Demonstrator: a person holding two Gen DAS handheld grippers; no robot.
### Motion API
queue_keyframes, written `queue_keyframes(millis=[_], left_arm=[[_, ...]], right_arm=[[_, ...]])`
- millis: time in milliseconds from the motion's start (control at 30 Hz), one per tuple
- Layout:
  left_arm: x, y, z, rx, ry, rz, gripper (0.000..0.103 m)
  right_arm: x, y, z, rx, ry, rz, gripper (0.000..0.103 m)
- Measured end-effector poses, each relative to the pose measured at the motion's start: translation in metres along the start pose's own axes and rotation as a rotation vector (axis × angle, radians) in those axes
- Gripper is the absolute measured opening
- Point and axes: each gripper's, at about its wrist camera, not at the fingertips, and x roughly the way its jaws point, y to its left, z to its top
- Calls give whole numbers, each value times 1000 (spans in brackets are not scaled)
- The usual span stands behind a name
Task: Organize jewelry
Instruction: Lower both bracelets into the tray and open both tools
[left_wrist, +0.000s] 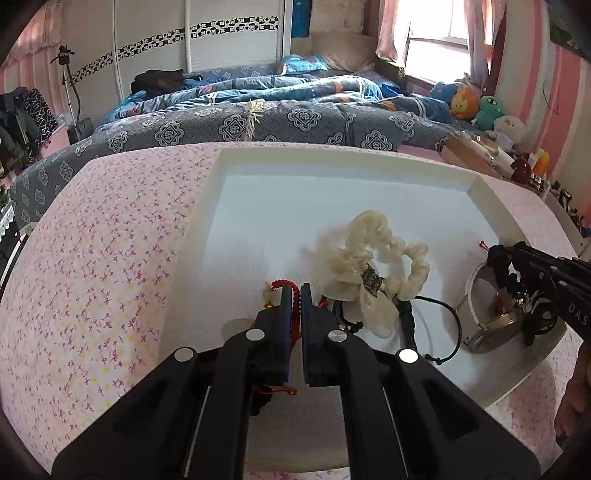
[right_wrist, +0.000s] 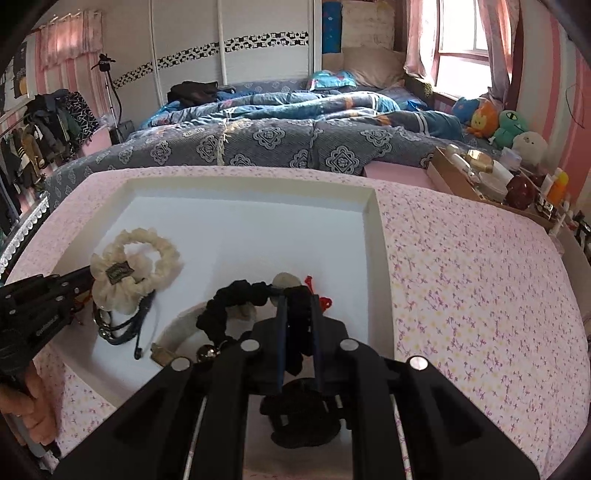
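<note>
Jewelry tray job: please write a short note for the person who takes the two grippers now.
Left gripper: shut on the red cord bracelet, low over the white tray.
Right gripper: shut on the black scrunchie, above the round box at the tray's near right.
Cream scrunchie and black cord bracelets lie tangled mid-tray.
Done: two items gripped, neither visibly placed.
Left: place both held items, then sort the tangled pile.

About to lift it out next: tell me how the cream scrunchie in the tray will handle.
The cream scrunchie is ruffled fabric, so probably soft and floppy, sagging from a pinch. It looks light. It lies over black cords, which may snag and drag along inside the white tray.
</note>
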Motion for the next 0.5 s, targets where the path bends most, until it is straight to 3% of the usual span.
queue_keyframes(millis=[233, 333, 500], left_arm=[[6, -1, -1, 8, 25, 8, 3], [7, 0, 0, 4, 31, 5, 12], [9, -3, 0, 13, 36, 4, 19]], right_arm=[[6, -3, -2, 5, 17, -17, 13], [8, -5, -1, 11, 20, -18, 14], [11, -7, -4, 15, 22, -41, 25]])
